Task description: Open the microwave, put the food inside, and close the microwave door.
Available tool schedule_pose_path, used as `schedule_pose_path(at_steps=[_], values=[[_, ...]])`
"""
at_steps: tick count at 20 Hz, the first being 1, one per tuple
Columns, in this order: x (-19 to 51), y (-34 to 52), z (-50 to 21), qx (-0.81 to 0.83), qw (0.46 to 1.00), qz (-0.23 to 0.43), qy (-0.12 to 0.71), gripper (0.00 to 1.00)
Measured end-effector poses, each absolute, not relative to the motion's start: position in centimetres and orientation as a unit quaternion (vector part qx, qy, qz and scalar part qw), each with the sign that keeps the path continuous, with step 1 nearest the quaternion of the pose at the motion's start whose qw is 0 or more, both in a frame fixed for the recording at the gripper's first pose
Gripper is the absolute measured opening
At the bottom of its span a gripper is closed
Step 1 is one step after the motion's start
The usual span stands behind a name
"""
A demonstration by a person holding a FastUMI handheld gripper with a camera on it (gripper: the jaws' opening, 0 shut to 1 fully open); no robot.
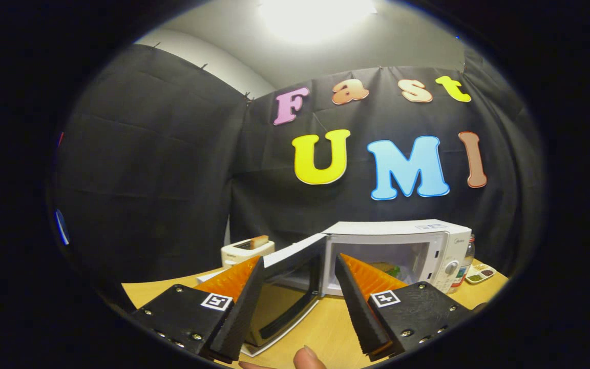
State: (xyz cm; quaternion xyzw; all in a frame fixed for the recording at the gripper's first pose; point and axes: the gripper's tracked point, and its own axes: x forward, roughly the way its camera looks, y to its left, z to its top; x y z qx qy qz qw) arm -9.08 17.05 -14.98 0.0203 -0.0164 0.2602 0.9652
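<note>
Far left on your wooden table [325, 328] sits a white toaster [246, 251] with a slice poking up. Next, the microwave door [287, 287] swings wide open between your fingers. Your gripper [297, 271] is spread wide, holding nothing. Beyond the right finger [361, 302], the food [388, 268] sits inside the white microwave [402, 251]; its logo is unreadable. A condiment tray [481, 273] lies rightmost.

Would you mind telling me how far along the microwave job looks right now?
Done: the microwave door is swung open, and food appears to sit inside. In hand: nothing; the claw is open and empty, with the door just ahead of its fingers. Left: closing the door.
</note>
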Motion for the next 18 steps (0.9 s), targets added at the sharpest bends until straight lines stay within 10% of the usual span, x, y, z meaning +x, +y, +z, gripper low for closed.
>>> schedule_pose_path(at_steps=[9, 11, 14, 18], values=[[-19.0, 28.8, -17.7, 0.009, 0.912, 0.41, -0.014, 0.82], [-18.3, 30.3, -20.3, 0.005, 0.911, 0.413, 0.006, 0.74], [-15.9, 30.5, -23.6, 0.002, 0.925, 0.378, 0.035, 0.32], [-15.1, 30.0, -26.5, 0.011, 0.93, 0.361, 0.071, 0.13]])
